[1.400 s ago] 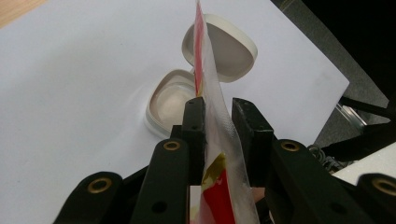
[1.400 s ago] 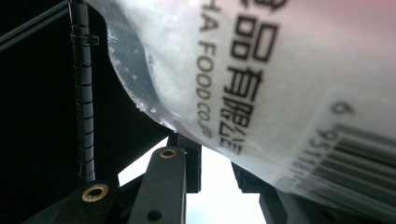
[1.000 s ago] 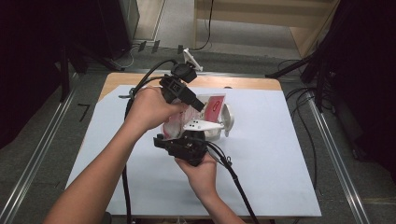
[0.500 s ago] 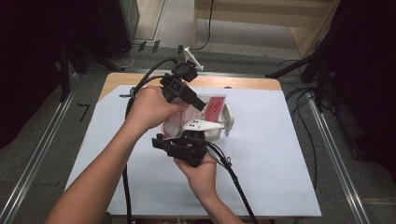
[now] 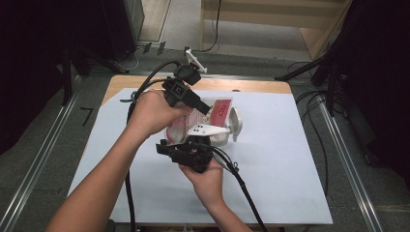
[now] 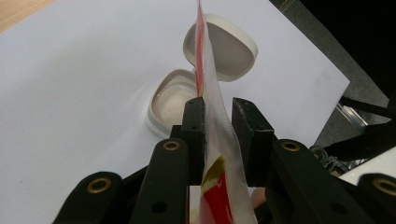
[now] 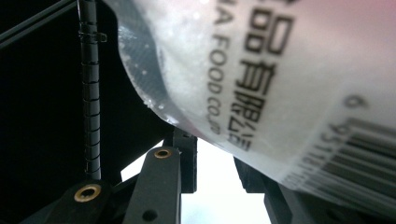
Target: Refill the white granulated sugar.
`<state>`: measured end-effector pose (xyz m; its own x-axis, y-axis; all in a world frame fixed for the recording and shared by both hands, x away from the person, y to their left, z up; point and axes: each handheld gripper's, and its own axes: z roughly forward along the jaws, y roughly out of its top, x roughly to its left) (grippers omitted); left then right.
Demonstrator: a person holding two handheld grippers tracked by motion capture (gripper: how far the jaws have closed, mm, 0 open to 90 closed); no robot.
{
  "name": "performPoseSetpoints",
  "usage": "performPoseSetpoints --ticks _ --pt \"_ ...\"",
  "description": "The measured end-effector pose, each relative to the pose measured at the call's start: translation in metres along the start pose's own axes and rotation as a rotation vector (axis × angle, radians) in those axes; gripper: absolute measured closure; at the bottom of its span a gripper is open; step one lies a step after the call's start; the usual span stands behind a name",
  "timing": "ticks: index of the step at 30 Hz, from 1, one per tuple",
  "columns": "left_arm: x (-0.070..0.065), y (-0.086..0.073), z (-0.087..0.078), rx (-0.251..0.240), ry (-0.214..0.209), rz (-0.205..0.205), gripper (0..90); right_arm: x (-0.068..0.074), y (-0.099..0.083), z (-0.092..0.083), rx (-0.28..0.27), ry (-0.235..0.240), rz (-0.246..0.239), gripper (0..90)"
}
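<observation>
Both grippers, left (image 6: 217, 121) and right (image 7: 212, 161), clamp the packet (image 6: 212, 116); tilt its mouth over the open white container (image 6: 175, 100) (lid hinged back), pouring slowly.

table: wood top (image 5: 251, 86), white sheet (image 5: 290, 159) over it
floor: grey (image 5: 43, 150), cables (image 5: 314, 101)
sides: black drapes (image 5: 382, 72)
back: wood furniture (image 5: 270, 19)

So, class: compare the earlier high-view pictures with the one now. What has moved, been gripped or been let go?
Nothing has visibly changed. The left gripper keeps the red-and-white bag between its jaws above the open white container, the right gripper stays at the bag's lower end, and the container's lid lies as before on the white table cover.
</observation>
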<state>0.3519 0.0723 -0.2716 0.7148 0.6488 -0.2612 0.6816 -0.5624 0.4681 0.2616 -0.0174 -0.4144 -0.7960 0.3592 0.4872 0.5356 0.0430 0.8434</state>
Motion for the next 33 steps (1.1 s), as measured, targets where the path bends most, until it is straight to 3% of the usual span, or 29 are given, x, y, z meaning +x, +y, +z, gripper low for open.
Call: performPoseSetpoints --ticks 10,17,21,24,33 --pt "0.006 -0.017 0.0 0.035 -0.024 0.002 76.3 -0.006 -0.016 0.007 0.046 -0.021 -0.029 72.4" --pt "0.01 -0.025 0.001 0.054 -0.028 0.003 75.9 -0.008 -0.026 0.013 0.074 -0.044 -0.09 67.9" --pt "0.01 -0.028 0.004 0.057 -0.029 0.011 76.0 -0.011 -0.031 0.013 0.081 -0.054 -0.1 67.4" --pt "0.01 -0.028 0.008 0.067 -0.022 0.015 76.0 -0.015 -0.035 0.012 0.084 -0.052 -0.113 61.9" --pt "0.013 -0.03 0.019 0.092 -0.026 0.019 76.3 -0.027 -0.047 0.009 0.103 -0.082 -0.16 61.6"
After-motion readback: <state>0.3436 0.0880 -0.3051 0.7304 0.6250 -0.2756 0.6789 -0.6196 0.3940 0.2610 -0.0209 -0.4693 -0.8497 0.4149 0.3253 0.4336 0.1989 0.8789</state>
